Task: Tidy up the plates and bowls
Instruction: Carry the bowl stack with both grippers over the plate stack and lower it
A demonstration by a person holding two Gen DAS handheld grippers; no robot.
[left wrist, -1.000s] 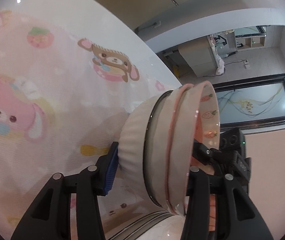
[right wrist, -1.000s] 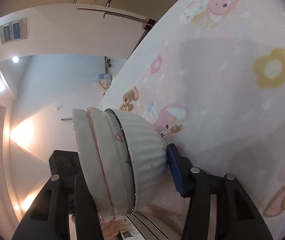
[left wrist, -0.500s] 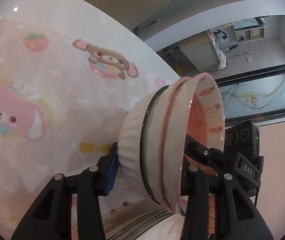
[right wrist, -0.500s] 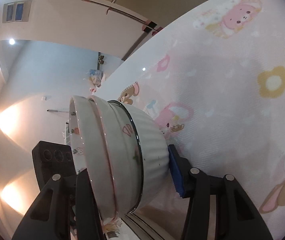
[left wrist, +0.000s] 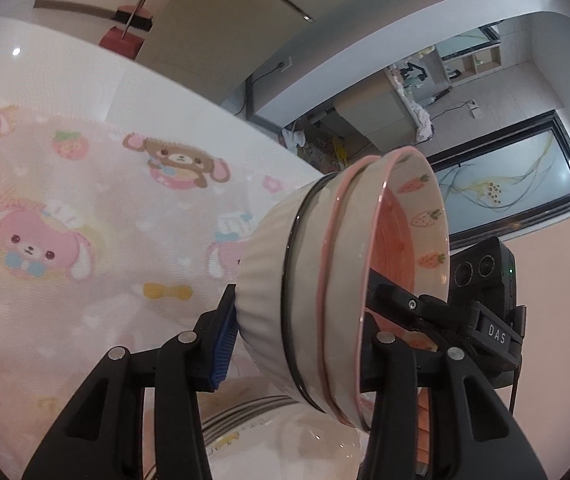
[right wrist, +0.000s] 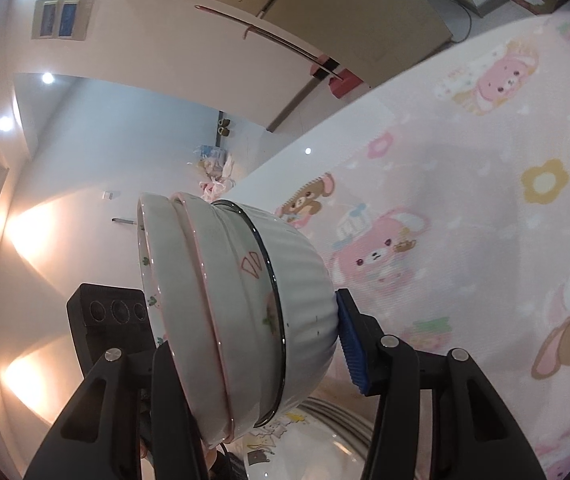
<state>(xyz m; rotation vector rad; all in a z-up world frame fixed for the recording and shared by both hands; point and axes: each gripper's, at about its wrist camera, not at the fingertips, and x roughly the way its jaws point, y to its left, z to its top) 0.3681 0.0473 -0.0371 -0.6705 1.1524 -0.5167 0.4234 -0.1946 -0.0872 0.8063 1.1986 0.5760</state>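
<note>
Holding a nested stack of three bowls [left wrist: 341, 304] on its side between both grippers, I judge this the carrying step. My left gripper [left wrist: 297, 336] is clamped on it, blue pad against the ribbed white outer bowl's base, other finger inside the strawberry-printed bowl; my right gripper [right wrist: 253, 344] clamps the opposite side likewise. Below both grippers a plate [left wrist: 285, 440] lies on the cartoon-cloth worktop [left wrist: 65, 200]. Next I would level the stack and lower it gently, releasing evenly.
</note>
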